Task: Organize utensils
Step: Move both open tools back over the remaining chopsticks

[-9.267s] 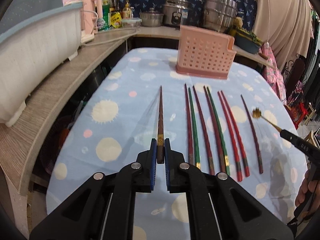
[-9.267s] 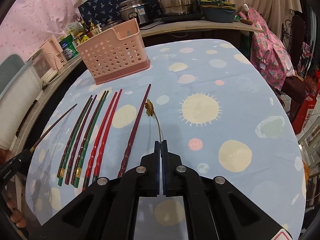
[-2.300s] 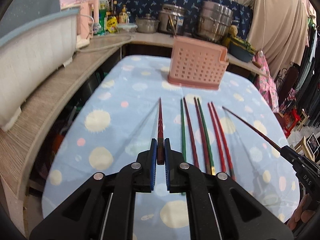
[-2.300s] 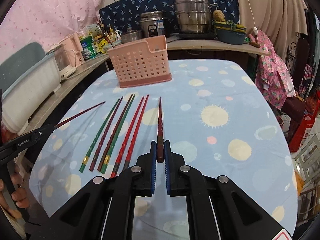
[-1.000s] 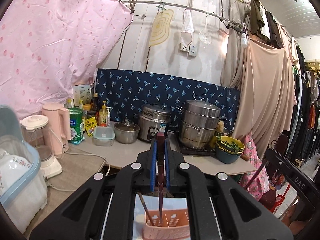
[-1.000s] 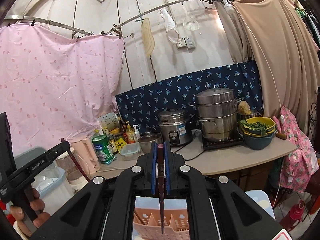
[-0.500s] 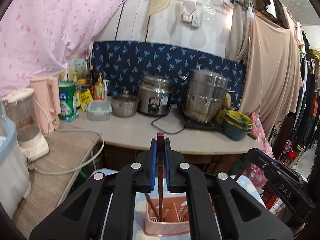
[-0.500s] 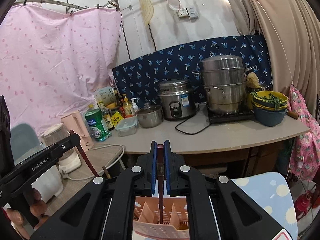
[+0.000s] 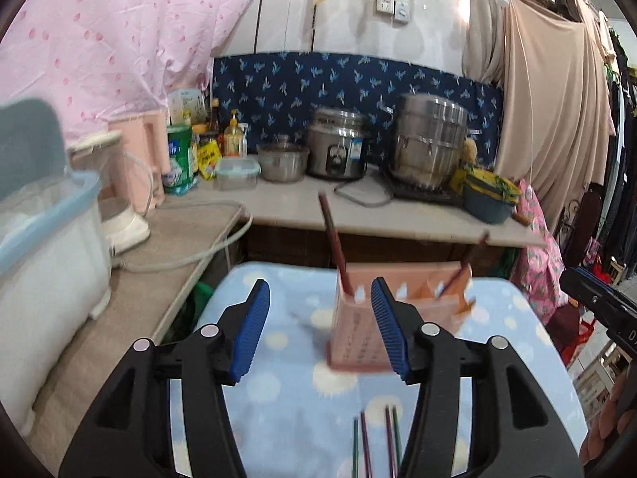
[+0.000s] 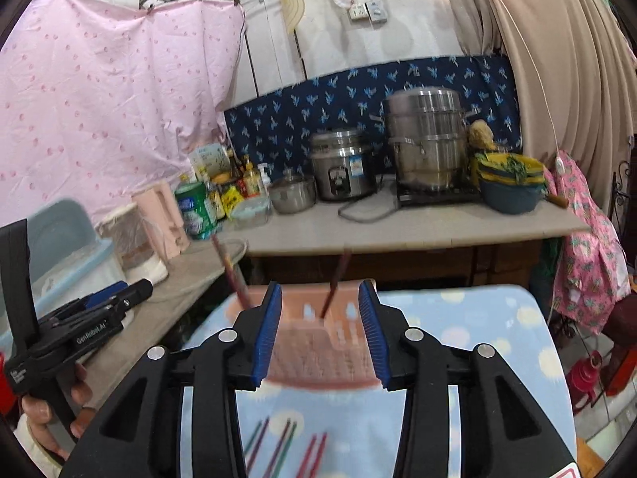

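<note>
The pink perforated utensil basket [image 9: 360, 338] stands on the blue spotted table [image 9: 286, 398] and also shows in the right wrist view [image 10: 322, 354]. Dark red chopsticks [image 9: 336, 247] lean inside it, one at the left and one [image 9: 458, 275] at the right; the right wrist view shows both [image 10: 235, 275] [image 10: 336, 283]. My left gripper [image 9: 320, 326] is open and empty, just in front of the basket. My right gripper [image 10: 320, 332] is open and empty, above the basket. Several red and green chopsticks [image 9: 376, 446] lie on the table below; they also show in the right wrist view [image 10: 286, 450].
A counter [image 9: 398, 215] behind the table holds steel pots [image 9: 426, 147], a rice cooker [image 9: 338, 147], bottles and a pink kettle [image 9: 139, 151]. A white-and-blue bin [image 9: 43, 239] stands on the left side counter. Clothes hang at the right.
Both grippers have opened and let go of their chopsticks, which now stand in the basket. Both grippers have pulled back and tilted down a little.
</note>
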`<state>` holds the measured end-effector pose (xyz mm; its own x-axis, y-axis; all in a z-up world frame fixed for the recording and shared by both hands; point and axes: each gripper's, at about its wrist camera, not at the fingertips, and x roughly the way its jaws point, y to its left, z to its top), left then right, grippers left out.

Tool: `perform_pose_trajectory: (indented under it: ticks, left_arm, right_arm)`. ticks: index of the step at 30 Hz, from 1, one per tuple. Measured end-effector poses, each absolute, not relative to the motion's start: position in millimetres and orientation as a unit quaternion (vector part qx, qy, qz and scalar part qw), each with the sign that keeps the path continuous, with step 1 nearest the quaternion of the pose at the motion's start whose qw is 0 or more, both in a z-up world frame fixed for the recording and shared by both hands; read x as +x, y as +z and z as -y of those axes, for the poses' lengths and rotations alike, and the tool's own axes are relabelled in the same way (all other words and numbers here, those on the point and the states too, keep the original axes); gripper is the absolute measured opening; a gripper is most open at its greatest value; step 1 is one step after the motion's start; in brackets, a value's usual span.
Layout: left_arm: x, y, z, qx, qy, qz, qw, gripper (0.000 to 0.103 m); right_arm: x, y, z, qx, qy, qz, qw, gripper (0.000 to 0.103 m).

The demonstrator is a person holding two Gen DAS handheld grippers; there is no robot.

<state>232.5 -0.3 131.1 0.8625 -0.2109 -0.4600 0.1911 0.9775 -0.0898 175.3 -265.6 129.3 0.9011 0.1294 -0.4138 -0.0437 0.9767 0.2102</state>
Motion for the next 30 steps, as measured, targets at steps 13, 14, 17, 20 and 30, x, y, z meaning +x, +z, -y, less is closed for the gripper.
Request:
perform_pose_trajectory:
  ticks: [13, 14, 17, 20, 30]
  left_arm:
    - [137, 46, -21, -0.013, -0.095, -0.328, 0.94, 0.05]
    - [133, 41, -21, -0.014, -0.096, -0.333, 0.938, 0.05]
    - [120, 28, -21, -0.008, -0.093, -0.347, 0.933, 0.05]
    - [107, 17, -19, -0.007, -0.097, -0.358, 0.928, 0.05]
    - [78, -14, -15, 0.008, -0.101, -0.386, 0.917, 0.05]
  right_arm:
    - [71, 30, 239, 0.085, 0.046, -0.33, 0.939, 0.039]
    - [66, 24, 237, 0.088, 0.048, -0.337, 0.936, 0.039]
    - [54, 9, 233, 0.09, 0.049, -0.354, 0.93, 0.039]
    - [42, -6, 228, 0.083, 0.049, -0.367, 0.925, 0.039]
    - [22, -33, 205, 0.068, 0.059, -0.393, 0.915, 0.039]
